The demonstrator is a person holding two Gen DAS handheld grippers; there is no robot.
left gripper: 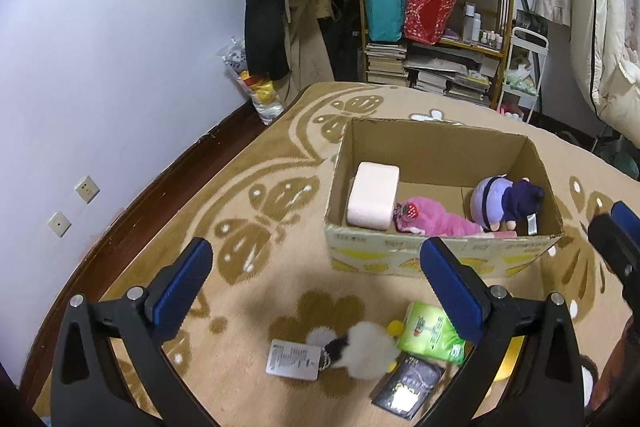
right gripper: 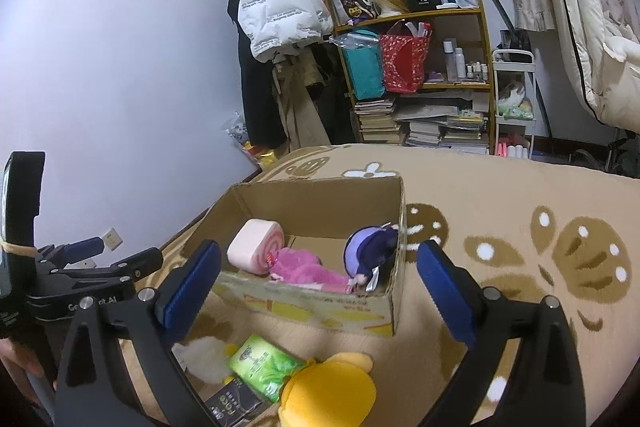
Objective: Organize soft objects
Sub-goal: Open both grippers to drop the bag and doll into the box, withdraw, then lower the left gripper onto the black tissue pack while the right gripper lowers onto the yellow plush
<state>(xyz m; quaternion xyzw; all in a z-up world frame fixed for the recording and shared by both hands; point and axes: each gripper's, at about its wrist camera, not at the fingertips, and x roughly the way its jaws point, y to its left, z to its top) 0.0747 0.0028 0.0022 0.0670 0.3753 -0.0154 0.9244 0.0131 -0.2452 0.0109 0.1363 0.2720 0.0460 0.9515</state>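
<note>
Both claws hover empty over the patterned rug [left gripper: 248, 163]. The left claw [left gripper: 316, 279] is spread wide, nothing between its blue pads. The right claw [right gripper: 320, 275] is likewise spread wide and holds nothing.

The cardboard box [left gripper: 436, 259] stands on the rug and contains a pink roll cushion [left gripper: 374, 201], a pink plush [left gripper: 432, 221] and a purple doll [left gripper: 506, 203].

Outside the box, on the rug near the claws, lie a white fluffy toy [left gripper: 366, 349], a green packet [left gripper: 432, 333], a dark packet [left gripper: 408, 385] and a yellow plush [right gripper: 332, 391].
</note>
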